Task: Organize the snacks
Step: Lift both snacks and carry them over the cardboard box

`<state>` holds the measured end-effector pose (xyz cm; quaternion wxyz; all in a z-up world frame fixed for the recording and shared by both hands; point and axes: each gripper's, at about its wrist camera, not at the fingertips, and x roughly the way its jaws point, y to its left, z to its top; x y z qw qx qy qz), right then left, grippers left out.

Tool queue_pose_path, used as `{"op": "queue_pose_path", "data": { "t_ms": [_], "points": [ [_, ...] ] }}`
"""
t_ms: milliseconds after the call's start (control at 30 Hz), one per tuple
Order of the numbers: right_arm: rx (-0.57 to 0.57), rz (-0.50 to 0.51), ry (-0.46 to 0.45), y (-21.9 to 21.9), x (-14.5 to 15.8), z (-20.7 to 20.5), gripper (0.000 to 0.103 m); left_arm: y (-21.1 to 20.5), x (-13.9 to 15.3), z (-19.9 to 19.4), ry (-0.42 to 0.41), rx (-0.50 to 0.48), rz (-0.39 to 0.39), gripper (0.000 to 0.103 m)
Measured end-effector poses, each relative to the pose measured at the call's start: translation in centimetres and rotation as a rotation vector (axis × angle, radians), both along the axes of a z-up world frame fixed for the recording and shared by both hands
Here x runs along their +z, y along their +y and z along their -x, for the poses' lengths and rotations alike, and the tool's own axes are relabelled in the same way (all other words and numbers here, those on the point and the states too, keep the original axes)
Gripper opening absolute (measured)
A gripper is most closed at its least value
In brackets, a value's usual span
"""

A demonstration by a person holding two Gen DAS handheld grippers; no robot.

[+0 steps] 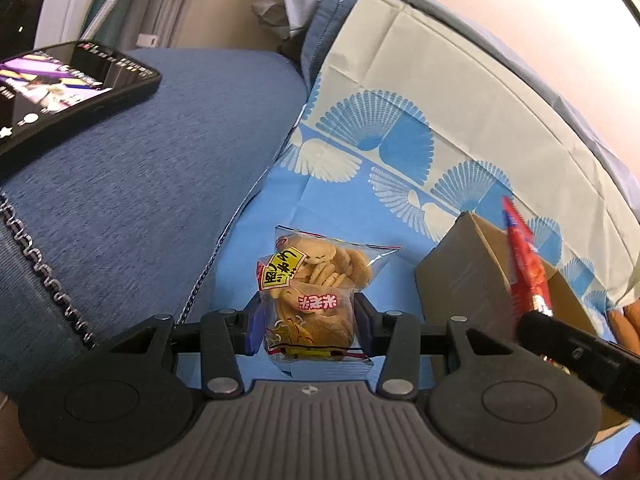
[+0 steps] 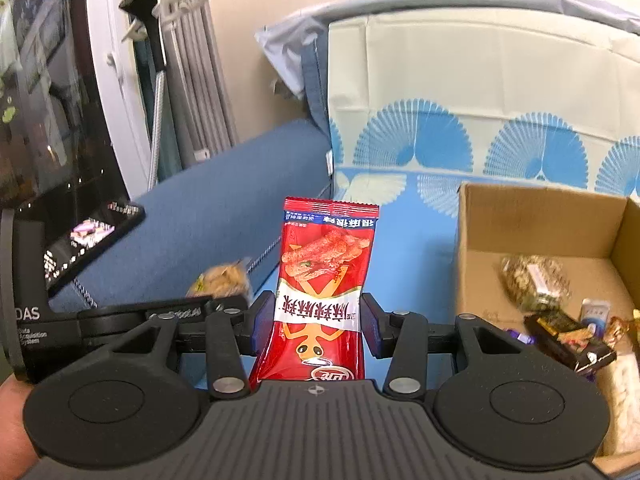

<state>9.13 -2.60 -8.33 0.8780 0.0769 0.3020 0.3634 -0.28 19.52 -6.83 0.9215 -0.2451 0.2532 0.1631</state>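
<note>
While both hover by the cardboard box, left tool clamping cracker bag, right tool red packet.

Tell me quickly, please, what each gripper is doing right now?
Left gripper: shut on the clear cracker bag.
Right gripper: shut on the red snack packet.

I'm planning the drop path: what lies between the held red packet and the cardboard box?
Only bare blue patterned cloth separates the red packet from the cardboard box; the right wrist view shows it.
</note>
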Motion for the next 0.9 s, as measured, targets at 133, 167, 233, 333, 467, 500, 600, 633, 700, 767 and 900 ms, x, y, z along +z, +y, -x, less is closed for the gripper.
{"op": "queue_pose_path", "data": {
  "t_ms": [133, 167, 233, 333, 467, 500, 600, 633, 700, 767, 900],
  "points": [
    [-0.036, -0.034, 0.005, -1.3, 0.3, -1.0, 0.048, 0.3, 0.5, -0.3, 0.029, 0.019, 0.04, 0.049],
    [-0.047, -0.043, 0.01, -1.7, 0.3, -1.3, 0.048, 0.3, 0.7, -0.4, 0.036, 0.025, 0.053, 0.049],
    [-0.071, -0.057, 0.021, -2.3, 0.3, -2.0, 0.048, 0.1, 1.1, -0.9, 0.047, 0.033, 0.075, 0.049],
    [-0.112, -0.085, 0.047, -3.3, 0.2, -3.0, 0.048, -0.7, 2.0, -2.1, 0.054, 0.032, 0.087, 0.049],
    [-0.179, -0.108, 0.079, -4.4, 0.1, -4.0, 0.048, -2.7, 3.8, -4.1, 0.034, 0.003, 0.07, 0.049],
    [-0.2, -0.115, 0.089, -4.7, 0.1, -4.3, 0.048, -3.3, 4.2, -4.6, 0.026, -0.007, 0.064, 0.049],
    [-0.255, -0.128, 0.115, -6.0, 0.0, -5.1, 0.048, -5.4, 5.7, -6.6, -0.005, -0.045, 0.032, 0.049],
    [-0.276, -0.13, 0.119, -6.4, -0.1, -5.4, 0.048, -6.3, 6.2, -7.4, -0.016, -0.061, 0.017, 0.049],
    [-0.317, -0.126, 0.128, -7.3, -0.3, -6.0, 0.048, -8.1, 6.9, -8.5, -0.037, -0.093, 0.001, 0.049],
    [-0.358, -0.114, 0.145, -8.2, -0.6, -6.6, 0.048, -9.8, 7.5, -9.8, -0.052, -0.129, -0.013, 0.049],
    [-0.45, -0.088, 0.207, -10.3, -1.7, -7.8, 0.048, -13.3, 8.3, -12.3, -0.068, -0.2, -0.047, 0.049]
  ]
}}
